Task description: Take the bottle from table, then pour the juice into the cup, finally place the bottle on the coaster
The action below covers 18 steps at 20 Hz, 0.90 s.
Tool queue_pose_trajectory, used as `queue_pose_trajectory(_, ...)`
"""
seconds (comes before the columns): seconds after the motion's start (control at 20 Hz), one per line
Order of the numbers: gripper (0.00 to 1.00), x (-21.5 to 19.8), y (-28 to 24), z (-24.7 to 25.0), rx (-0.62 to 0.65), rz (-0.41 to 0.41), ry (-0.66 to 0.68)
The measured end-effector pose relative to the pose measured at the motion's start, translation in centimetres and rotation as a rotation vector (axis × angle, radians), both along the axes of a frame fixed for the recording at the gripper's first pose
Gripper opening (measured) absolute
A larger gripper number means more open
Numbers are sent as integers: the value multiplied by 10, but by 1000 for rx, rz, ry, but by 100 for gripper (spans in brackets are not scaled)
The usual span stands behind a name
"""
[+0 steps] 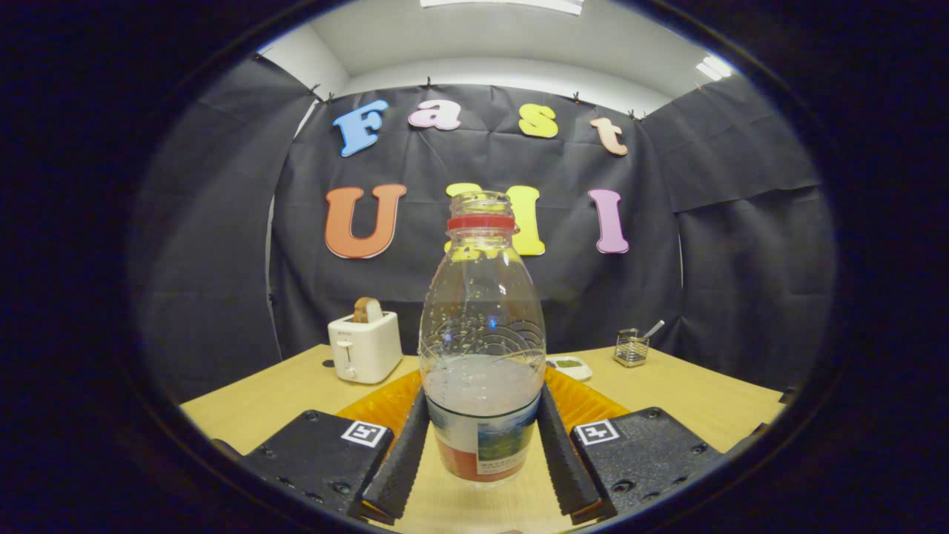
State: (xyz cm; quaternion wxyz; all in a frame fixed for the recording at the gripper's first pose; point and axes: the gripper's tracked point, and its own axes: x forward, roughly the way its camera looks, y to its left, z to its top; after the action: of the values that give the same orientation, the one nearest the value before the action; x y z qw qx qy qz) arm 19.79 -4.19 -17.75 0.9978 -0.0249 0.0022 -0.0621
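Standing upright between the claw's [482, 452] fingers, the uncapped bottle [482, 356] is clamped on both sides at its labelled lower body, above the surface [289, 393], with an orange coaster [586, 400] just behind.

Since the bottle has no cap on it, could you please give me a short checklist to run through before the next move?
1. Fingers on either side of the bottle, both touching its lower body: ok.
2. Bottle upright between the fingers: ok.
3. Mouth open, red neck ring on, no cap: ok for pouring, though a tilt could spill.
4. Juice left inside, level below the middle: ok.
5. Orange coaster just behind the bottle, bottle not on it: cannot tell whether pouring is already done.
6. Cup location: cannot tell; the toaster, small dish and wire holder stand beyond.
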Motion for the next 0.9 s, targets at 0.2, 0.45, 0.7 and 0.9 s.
queue_pose_trajectory(0.2,78,29,-9,-25,-7,-9,21)
queue_pose_trajectory(0.45,78,67,-14,-50,0,1,64)
queue_pose_trajectory(0.7,78,97,-9,-78,-9,14,103)
queue_pose_trajectory(0.9,78,104,-8,-88,34,13,100)
